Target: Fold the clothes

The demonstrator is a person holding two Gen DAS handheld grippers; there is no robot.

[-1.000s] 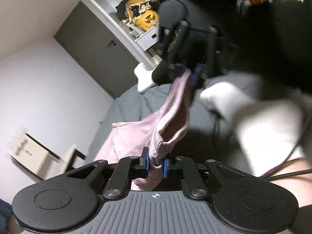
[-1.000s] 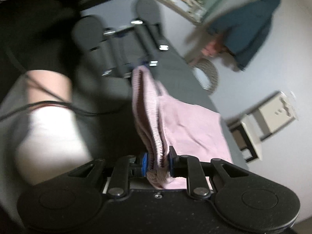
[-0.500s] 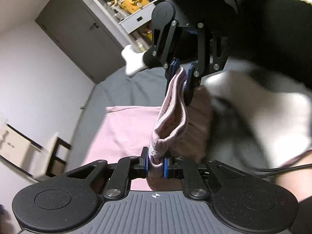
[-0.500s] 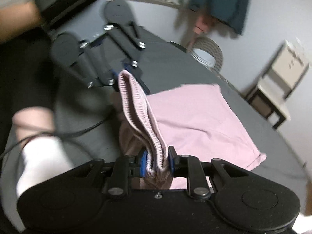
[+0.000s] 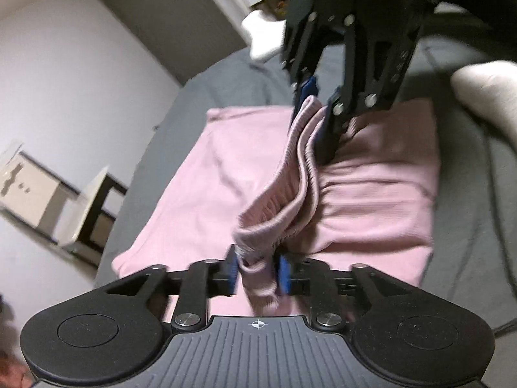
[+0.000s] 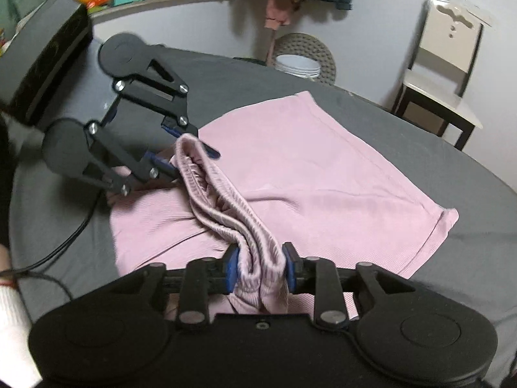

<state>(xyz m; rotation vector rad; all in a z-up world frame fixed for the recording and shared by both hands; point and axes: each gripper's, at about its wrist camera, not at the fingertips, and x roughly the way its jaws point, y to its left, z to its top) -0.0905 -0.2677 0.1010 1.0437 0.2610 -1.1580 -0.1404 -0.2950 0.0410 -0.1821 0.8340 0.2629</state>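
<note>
- Left gripper: jaws clenched on one end of the waistband.
- One pink garment lay on the grey bed; the body was spread to the right in the right wrist view.
- Right gripper: jaws clamped on the other end.
- Waistband's long axis ran straight between the two grippers, sagging onto the cloth; neither was nearer.
- Counted: two grippers, one garment.
</note>
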